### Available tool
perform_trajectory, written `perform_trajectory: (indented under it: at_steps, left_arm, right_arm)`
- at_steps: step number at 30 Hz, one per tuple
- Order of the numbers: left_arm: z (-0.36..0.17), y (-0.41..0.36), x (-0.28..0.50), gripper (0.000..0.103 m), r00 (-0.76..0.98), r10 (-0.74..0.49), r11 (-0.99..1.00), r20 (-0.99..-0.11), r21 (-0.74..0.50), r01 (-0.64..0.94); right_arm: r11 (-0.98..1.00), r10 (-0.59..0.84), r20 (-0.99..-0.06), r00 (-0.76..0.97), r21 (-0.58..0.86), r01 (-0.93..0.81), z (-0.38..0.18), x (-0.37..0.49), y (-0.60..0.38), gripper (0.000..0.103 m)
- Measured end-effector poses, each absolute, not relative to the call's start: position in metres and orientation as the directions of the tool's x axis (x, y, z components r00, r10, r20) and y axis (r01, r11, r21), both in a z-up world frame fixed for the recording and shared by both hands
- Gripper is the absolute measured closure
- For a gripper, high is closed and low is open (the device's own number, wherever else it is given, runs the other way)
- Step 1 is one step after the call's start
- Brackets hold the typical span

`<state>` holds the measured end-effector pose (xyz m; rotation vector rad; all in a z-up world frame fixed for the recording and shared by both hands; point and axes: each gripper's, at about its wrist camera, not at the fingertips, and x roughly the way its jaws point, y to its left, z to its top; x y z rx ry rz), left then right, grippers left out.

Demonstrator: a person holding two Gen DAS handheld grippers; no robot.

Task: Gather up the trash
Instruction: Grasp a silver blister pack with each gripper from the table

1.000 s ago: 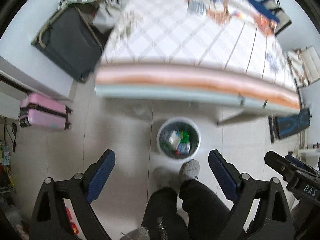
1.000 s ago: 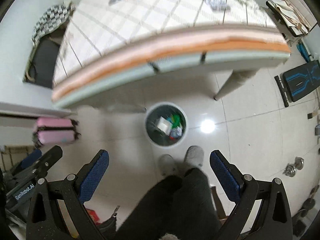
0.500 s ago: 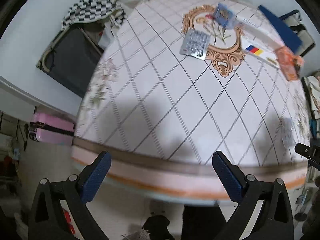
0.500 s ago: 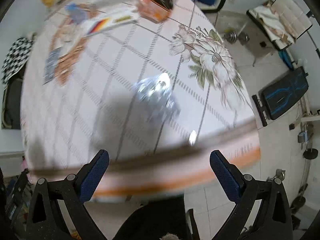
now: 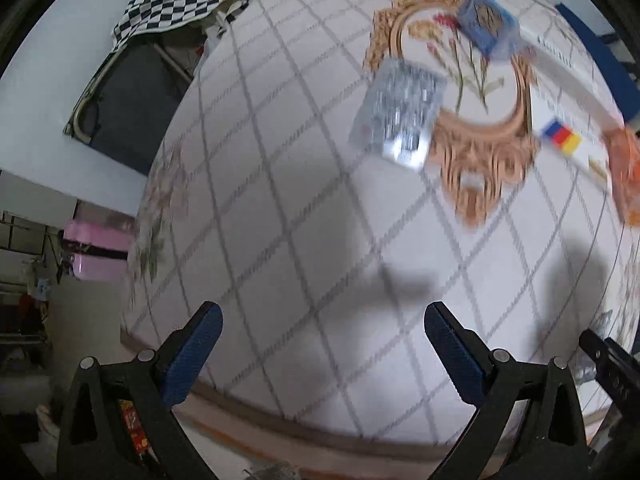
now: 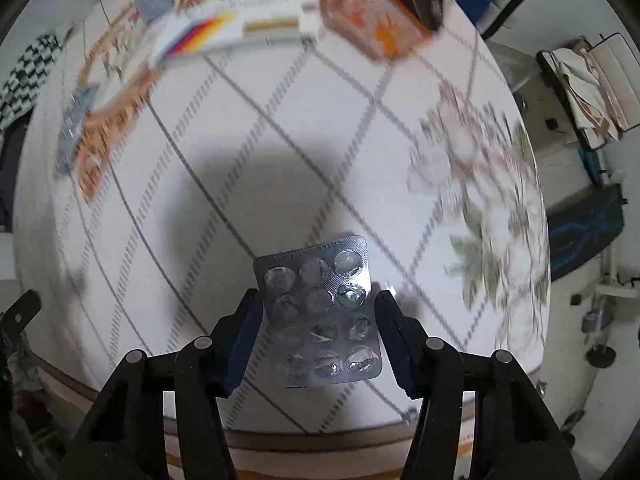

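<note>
Closing on an emptied blister pack (image 6: 322, 316) lying at the worktop's (image 6: 280, 128) near edge, the right gripper (image 6: 318, 334) has just been narrowed around it. The left gripper (image 5: 322, 354) is held wide and empty over bare cloth. A firm pinch and lift are judged next.

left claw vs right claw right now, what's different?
The left claw stands wide open with only bare tablecloth between its fingers; the right claw has just been closing, with a silver pill sheet between its fingers. Both have blue pads and point down at the table.

Home: floral-clothed table (image 5: 304, 208), pink suitcase (image 5: 100, 248), tiled floor.
</note>
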<state>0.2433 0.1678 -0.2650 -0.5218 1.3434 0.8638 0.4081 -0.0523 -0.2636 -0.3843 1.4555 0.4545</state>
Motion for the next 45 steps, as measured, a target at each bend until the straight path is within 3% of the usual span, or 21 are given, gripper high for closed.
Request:
perform_trajectory:
  at_steps: [6,14,15,16,18,20,31,45]
  left_arm:
    - [-0.269,0.22,0.307,0.0,0.034,0.193,0.674,-0.981,0.107,-0.731]
    - [-0.315,0.254,0.368,0.002,-0.005,0.08,0.782,-0.997,0.066,-0.619]
    - [-0.318,0.254,0.37,0.01,-0.005,0.073,0.786,-0.997,0.061,-0.615]
    - [-0.318,0.255,0.369,0.012,0.01,0.065,0.787,-0.998,0.045,-0.615]
    - [-0.316,0.255,0.369,0.031,0.047,0.035,0.788,-0.998,-0.001,-0.616]
    - [-0.311,0.25,0.368,0.041,0.068,0.037,0.8,-0.997,-0.011,-0.599]
    - [-0.276,0.217,0.356,0.042,0.116,0.069,0.781,-0.991,-0.019,-0.624]
    - [-0.186,0.144,0.221,0.042,0.257,0.142,0.786,-0.956,-0.049,-0.616]
  right_arm:
    - [0.861,0.105,-0.993,0.046,0.068,-0.504,-0.25,0.46,-0.008,0.043]
    - [0.875,0.095,-0.995,0.031,0.069,-0.479,-0.254,0.504,0.036,0.043]
    - [0.877,0.095,-0.995,0.027,0.07,-0.476,-0.255,0.509,0.039,0.043]
    - [0.878,0.093,-0.995,0.024,0.07,-0.474,-0.256,0.512,0.043,0.043]
    - [0.878,0.093,-0.996,0.019,0.073,-0.472,-0.259,0.522,0.048,0.043]
    - [0.879,0.092,-0.996,0.019,0.072,-0.471,-0.26,0.525,0.052,0.043]
    - [0.874,0.125,-0.992,0.023,0.099,-0.476,-0.257,0.499,0.03,0.043]
    - [0.858,0.211,-0.974,0.078,0.146,-0.492,-0.205,0.396,-0.019,0.043]
